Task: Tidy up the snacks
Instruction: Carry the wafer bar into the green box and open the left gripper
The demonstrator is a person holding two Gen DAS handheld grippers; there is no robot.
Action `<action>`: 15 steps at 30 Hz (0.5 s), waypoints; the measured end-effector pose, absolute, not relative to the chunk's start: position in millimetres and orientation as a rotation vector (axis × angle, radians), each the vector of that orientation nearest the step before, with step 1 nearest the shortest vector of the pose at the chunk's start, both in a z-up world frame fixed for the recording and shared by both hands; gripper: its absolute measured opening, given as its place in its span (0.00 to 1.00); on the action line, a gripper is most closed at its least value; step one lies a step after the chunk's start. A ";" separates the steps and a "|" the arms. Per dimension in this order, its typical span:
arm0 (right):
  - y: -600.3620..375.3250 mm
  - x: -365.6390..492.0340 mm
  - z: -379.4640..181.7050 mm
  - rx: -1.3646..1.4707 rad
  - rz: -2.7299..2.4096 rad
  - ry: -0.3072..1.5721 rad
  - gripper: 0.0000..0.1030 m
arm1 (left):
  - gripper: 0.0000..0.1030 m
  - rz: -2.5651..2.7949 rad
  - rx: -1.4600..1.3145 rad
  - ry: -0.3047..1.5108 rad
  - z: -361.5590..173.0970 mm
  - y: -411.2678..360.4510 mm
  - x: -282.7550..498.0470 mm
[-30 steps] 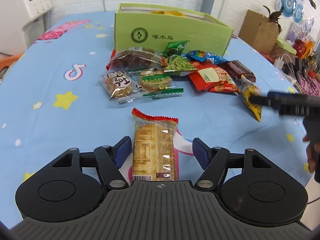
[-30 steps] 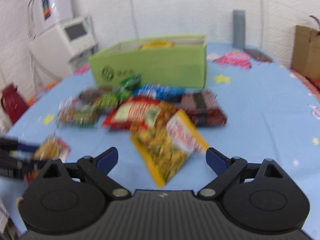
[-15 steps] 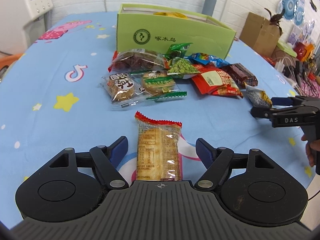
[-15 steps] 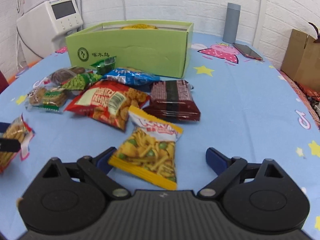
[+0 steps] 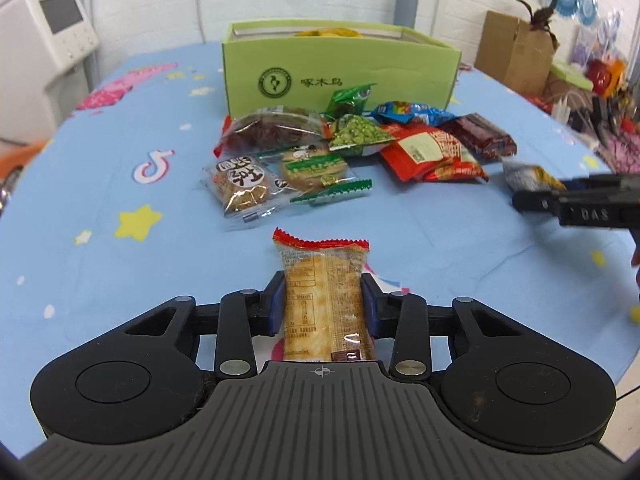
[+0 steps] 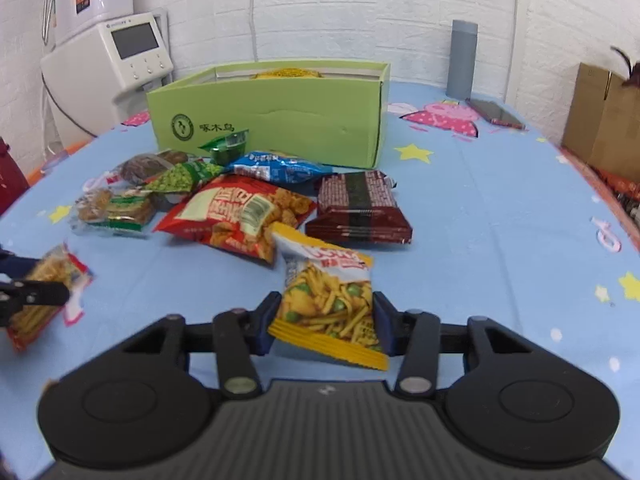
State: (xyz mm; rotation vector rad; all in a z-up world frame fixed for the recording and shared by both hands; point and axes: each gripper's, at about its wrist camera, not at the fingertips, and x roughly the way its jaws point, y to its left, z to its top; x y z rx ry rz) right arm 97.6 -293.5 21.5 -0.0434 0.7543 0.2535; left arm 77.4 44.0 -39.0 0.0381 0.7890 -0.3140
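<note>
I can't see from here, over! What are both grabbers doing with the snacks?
Left gripper closing on red-edged clear cracker packet. Right gripper shut on yellow noodle-snack bag. Green cardboard box beyond, other packets piled before it.

White brick wall [image 6: 340, 8] behind blue patterned tablecloth [image 6: 500, 220].

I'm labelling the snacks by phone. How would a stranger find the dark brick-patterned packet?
Start at the green box on the blue tablecloth. At the snack pile's right end lies the dark brick-patterned packet, beside the red bag. It alone is maroon with a black centre band.
</note>
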 end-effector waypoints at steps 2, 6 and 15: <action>-298.2 90.3 27.0 0.000 0.292 0.755 0.44 | 0.20 -0.351 -0.031 0.807 -33.8 50.5 81.2; -296.9 77.3 45.7 0.079 0.379 0.720 0.44 | 0.20 -0.464 -0.135 0.782 -10.0 58.5 86.1; -268.9 141.2 96.9 0.080 0.519 0.622 0.44 | 0.20 -0.492 -0.152 0.663 53.7 56.0 173.4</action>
